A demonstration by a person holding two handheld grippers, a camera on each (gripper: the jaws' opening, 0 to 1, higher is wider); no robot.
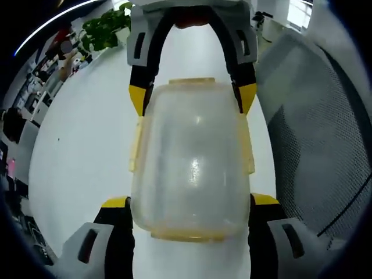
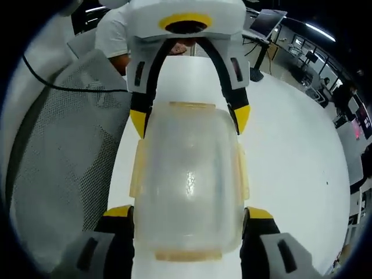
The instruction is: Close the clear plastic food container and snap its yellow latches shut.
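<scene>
Between your left gripper [image 1: 192, 203] jaws sits the clear plastic food container [image 1: 192, 168], lid on, resting on the white worktop [image 1: 87, 145]. Your jaws stand wide at its two near corners, tips just beside the walls; you cannot tell whether they touch. At the far end your right gripper [image 1: 192, 96] brackets the opposite corners the same way, jaws spread wide. Yellow latches [image 1: 136, 145] run along both long sides, between the two pairs of jaws. Outside your left jaws, beyond the worktop, stands a grey mesh chair [image 1: 314, 139].
</scene>
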